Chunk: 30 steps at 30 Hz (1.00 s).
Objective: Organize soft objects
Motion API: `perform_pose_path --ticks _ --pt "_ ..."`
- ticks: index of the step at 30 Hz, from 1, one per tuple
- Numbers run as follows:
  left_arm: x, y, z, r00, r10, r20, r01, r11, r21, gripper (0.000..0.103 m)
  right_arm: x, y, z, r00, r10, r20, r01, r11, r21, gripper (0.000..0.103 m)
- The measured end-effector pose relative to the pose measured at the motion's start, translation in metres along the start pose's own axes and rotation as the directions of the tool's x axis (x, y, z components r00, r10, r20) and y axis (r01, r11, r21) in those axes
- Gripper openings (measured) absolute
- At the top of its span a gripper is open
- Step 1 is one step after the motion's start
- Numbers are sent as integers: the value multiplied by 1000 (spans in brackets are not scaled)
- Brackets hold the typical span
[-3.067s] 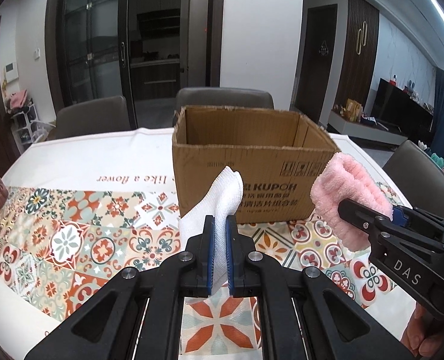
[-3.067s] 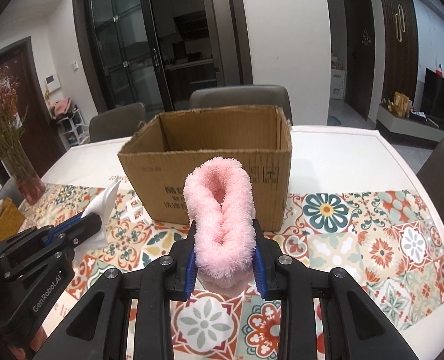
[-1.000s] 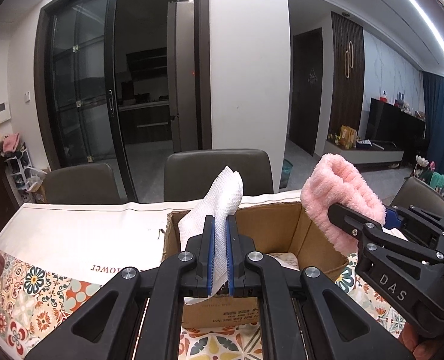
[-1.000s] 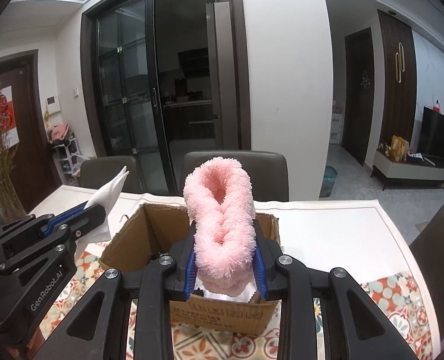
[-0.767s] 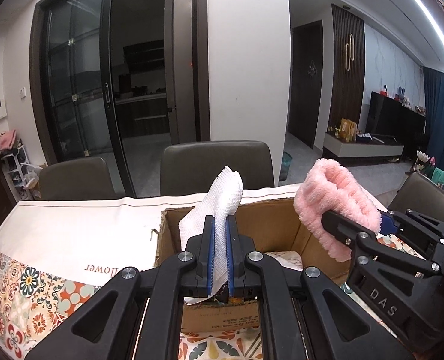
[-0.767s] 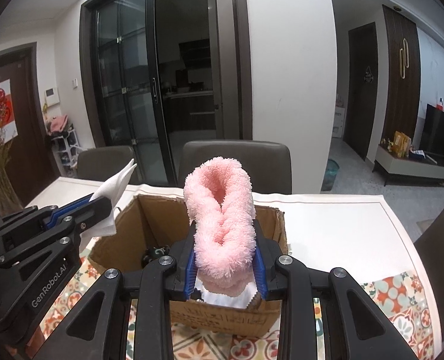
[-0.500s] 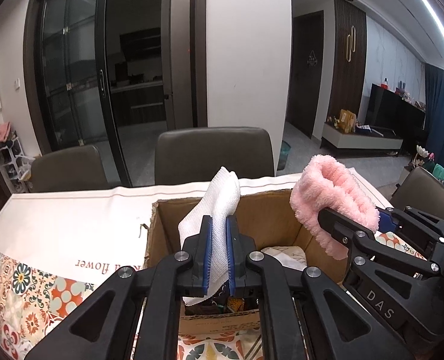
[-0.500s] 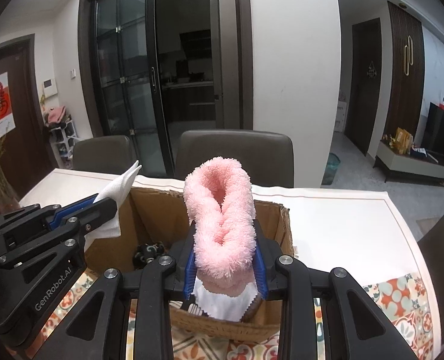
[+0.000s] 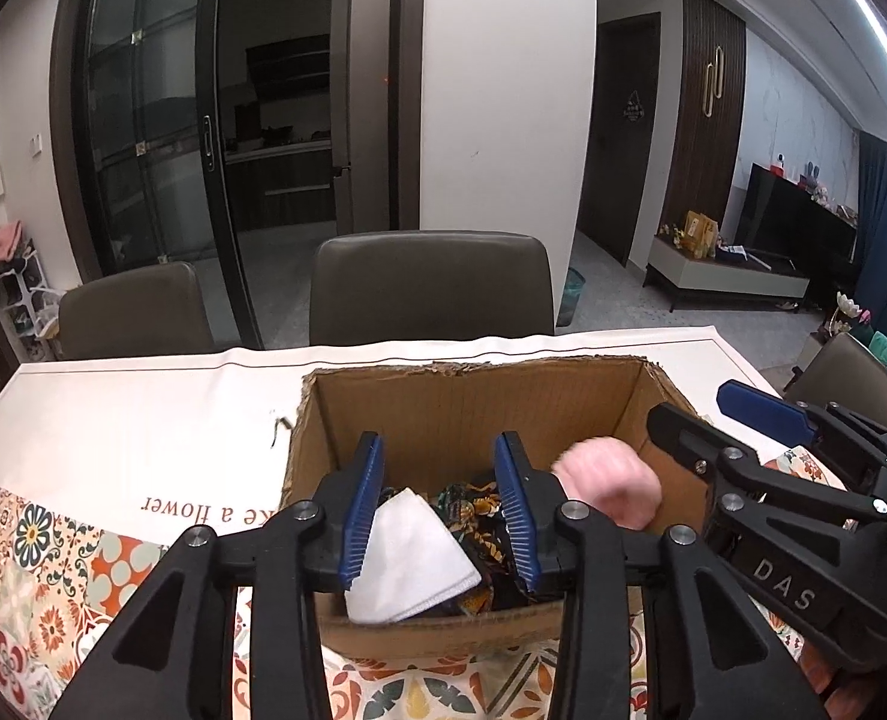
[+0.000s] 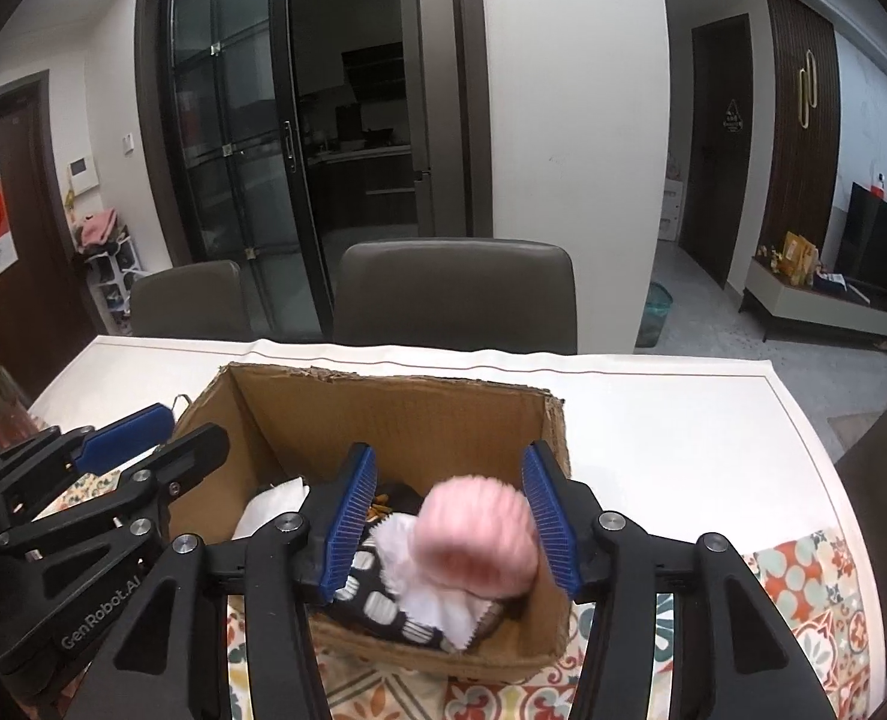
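Both grippers' jaws are opening over the cardboard box (image 9: 479,414): white cloth (image 9: 410,558) lower centre below the left gripper (image 9: 440,510), blurred pink fluffy item (image 10: 473,540) loose between the right gripper (image 10: 452,519) pads.

Cardboard box (image 9: 455,414) open-topped, passable from above; soft items (image 10: 383,600) crowd floor.

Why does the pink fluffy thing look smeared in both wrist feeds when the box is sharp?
Left wrist view: the pink fluffy item is motion-blurred inside the cardboard box, whose edges are crisp. Right wrist view: the same item is smeared between the right gripper fingers, jaws opening; fisheye bends the doorframes.
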<state>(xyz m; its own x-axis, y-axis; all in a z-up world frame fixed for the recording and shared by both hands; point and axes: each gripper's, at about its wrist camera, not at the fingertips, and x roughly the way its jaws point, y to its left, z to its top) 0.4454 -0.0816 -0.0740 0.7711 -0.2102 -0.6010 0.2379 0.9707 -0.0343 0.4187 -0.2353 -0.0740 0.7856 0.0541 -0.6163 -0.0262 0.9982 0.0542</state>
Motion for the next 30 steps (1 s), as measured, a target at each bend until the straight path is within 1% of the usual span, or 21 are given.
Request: perform_pose_path --ticks 2,7,13,22,23,25,30 --pt "-6 1 -1 1000 3 8 -3 1000 -1 40 -5 -1 -2 1000 -4 4 4 1000 10 52" --pt "-24 1 -5 998 52 19 -53 999 8 45 -18 -1 -4 1000 -12 8 12 1000 17 52" --pt "-51 3 -12 995 93 34 -93 996 5 48 -44 1 -9 999 -14 29 13 999 29 52" --pt "-105 6 -28 992 105 64 -105 994 5 56 -98 15 -22 998 -22 66 20 999 38 52" --pt "-112 7 -30 993 103 66 -103 995 5 56 -105 18 -24 997 -24 68 22 999 39 53" --pt "-123 9 -34 993 97 71 -98 995 8 57 -117 21 -28 997 -33 74 30 999 41 62" --pt "-155 12 -45 989 116 92 -119 993 24 60 -148 32 -37 993 -68 97 63 997 50 63"
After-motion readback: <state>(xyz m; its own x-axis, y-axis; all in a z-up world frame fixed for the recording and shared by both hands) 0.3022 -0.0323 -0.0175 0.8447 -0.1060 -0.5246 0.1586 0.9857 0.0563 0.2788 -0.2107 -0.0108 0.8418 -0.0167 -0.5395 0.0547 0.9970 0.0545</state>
